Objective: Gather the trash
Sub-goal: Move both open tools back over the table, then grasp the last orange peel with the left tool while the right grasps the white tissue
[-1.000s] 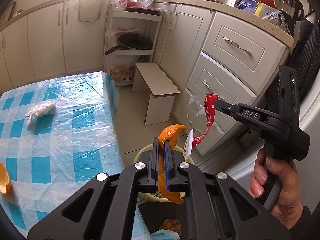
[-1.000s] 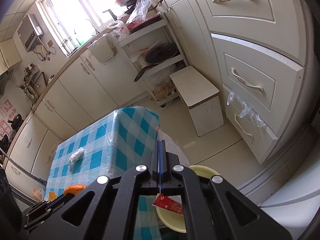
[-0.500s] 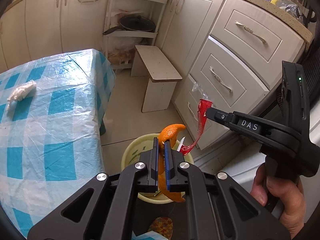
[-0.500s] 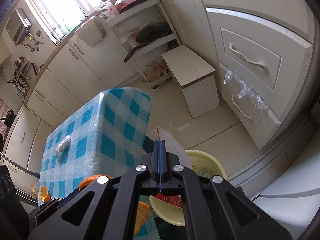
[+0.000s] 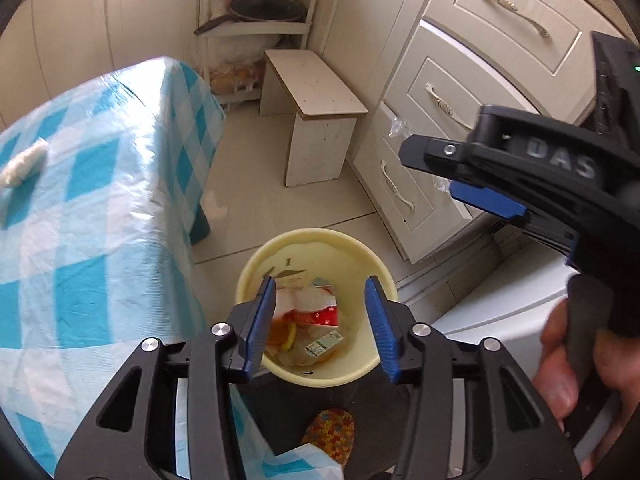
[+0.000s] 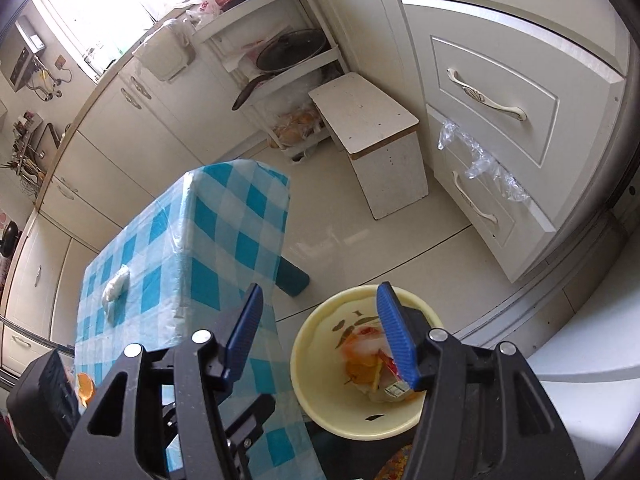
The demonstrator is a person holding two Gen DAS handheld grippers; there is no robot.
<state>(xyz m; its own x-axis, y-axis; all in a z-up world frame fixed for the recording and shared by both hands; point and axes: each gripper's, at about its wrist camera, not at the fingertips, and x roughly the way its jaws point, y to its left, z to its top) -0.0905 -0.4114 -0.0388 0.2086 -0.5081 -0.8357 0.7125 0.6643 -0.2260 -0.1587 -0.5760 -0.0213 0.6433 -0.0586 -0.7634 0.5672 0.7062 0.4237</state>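
The left claw [image 5: 320,320] hangs directly above the yellow trash bucket [image 5: 372,256], tilted steeply down, its blue pads [image 5: 264,320] parting with nothing between them. That position makes sense for a drop: whatever leaves the jaws falls straight into the bucket's mouth. The right claw [image 6: 320,332] is beside it over the same bucket [image 6: 304,344], its jaws likewise opening and bare, so both hands sit where a release lands inside the rim and not on the floor.

In the bucket lie the collected scraps: a red wrapper [image 5: 318,314], orange peel [image 5: 280,334] and a small printed packet [image 5: 323,343], heaped toward the near side.

The bucket stands on the tiled floor just beside the corner of the desk [image 5: 100,208], close enough that trash needs only a short carry. On the checked cloth a crumpled white tissue [image 5: 22,164] is left, and an orange peel piece [image 6: 85,388] lies near the desk's edge in the right wrist view, probably the next pickups.
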